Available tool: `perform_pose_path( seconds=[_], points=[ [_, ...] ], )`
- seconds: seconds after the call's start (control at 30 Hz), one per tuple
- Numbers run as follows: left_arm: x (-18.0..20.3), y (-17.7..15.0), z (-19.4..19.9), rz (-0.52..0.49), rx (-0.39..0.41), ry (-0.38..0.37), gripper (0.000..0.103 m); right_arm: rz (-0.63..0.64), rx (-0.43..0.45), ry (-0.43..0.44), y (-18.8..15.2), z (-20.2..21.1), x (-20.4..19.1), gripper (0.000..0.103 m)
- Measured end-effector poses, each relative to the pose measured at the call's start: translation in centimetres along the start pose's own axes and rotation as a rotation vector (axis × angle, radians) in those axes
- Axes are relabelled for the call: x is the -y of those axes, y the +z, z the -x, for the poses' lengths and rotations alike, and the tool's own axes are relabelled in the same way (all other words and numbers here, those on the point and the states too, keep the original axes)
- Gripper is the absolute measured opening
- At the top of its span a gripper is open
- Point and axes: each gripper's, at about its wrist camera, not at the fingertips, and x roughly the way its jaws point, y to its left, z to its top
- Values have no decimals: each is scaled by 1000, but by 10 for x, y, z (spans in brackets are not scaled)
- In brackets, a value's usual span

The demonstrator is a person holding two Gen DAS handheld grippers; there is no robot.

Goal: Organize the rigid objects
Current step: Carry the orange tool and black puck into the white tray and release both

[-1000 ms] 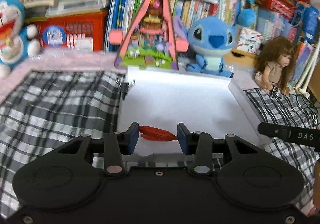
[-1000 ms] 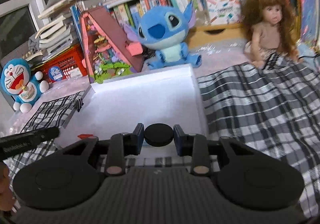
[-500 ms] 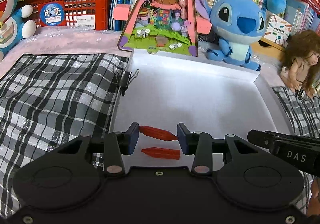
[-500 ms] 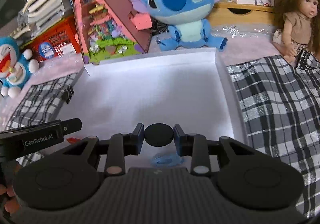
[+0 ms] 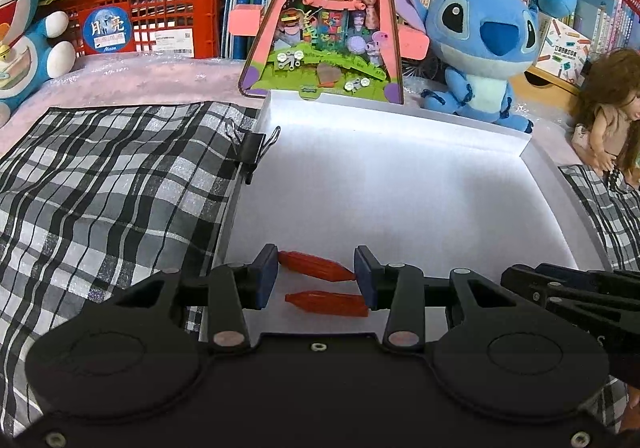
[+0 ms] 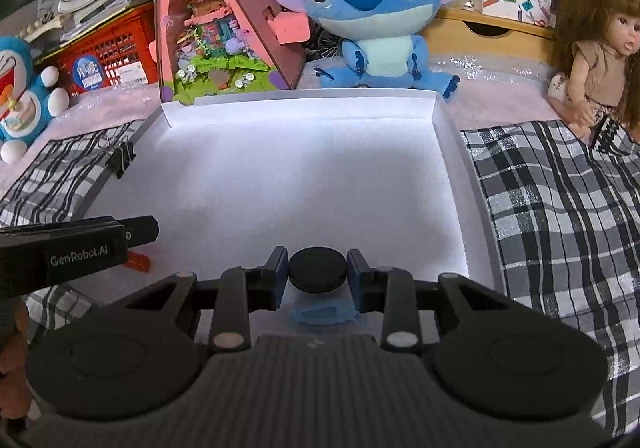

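- Left wrist view: the left gripper [image 5: 316,273] clamps a red spindle-shaped piece [image 5: 316,266] crosswise, above the near edge of the white tray [image 5: 400,184]; a second red piece [image 5: 326,303] lies on the tray floor just beneath.
- Right wrist view: the right gripper [image 6: 318,275] pinches a black disc [image 6: 318,274] over the tray's near edge; below it sits a blue thing [image 6: 322,315], perhaps a translucent lid.

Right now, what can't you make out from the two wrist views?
- Left wrist view: near edge of the white tray is hidden by the left gripper, which holds a red piece; a second red piece lies below it.
- Right wrist view: the blue thing under the black disc in the right gripper is partly covered; shape unclear.
- Right wrist view: the second red piece is mostly hidden by the left gripper.
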Motion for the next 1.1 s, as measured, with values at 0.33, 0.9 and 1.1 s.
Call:
perform_pose_path(
  seconds=[0.33,0.9,1.1],
  points=[
    [3,-4,1,-38,19,15,40,13,9,-11,-4,-2,-1,38],
    [4,-10,3,-85,42,10,42,36,29,-23,-7,0,-3,53],
    [1,-11,13,-77,60,-2,53,35,54,-22,-7,7,-1,66]
  ],
)
